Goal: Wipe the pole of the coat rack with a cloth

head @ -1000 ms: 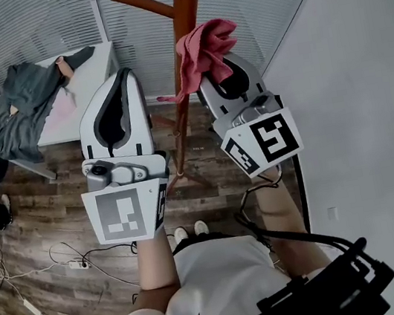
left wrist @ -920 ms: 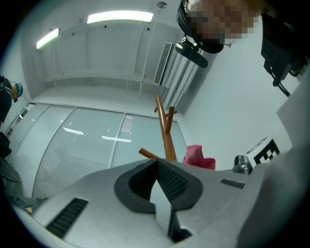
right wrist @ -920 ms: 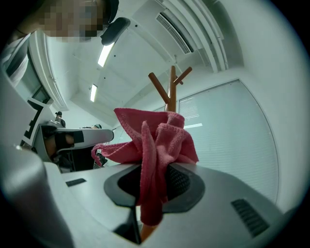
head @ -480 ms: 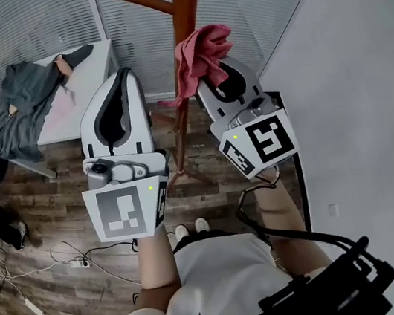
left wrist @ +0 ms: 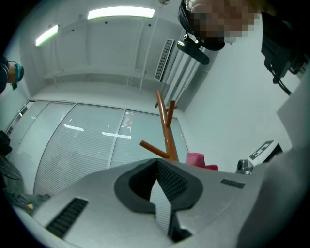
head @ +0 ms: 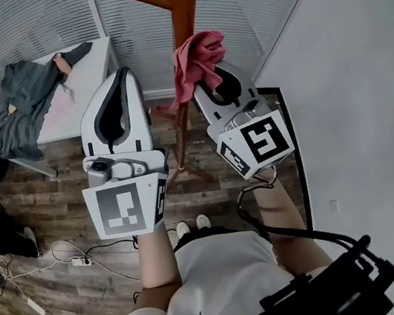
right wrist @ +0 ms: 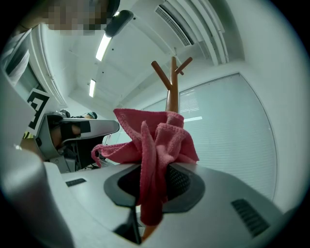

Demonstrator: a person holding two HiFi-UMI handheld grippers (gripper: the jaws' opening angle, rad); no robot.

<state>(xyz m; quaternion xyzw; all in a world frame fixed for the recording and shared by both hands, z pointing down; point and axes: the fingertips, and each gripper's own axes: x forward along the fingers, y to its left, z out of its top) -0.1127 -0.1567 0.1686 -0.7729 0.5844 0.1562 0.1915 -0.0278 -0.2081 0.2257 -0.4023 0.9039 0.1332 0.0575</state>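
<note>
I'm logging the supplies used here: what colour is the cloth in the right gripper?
Pink, a plain cloth without pattern, clamped in the right gripper; the right gripper view shows it best.

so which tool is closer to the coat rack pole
Right. The right tool, shut on the pink cloth, is beside the pole; the left tool hangs apart, to its left.

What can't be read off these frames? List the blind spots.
- Contact: in the head view the pink cloth covers the coat rack pole where they meet, so pressing or merely near is unclear.
- Pole top: cut off by the head view's top edge.
- Rack base: head view, partly behind the left gripper.
- Right gripper pads: right gripper view, covered by the cloth.
</note>
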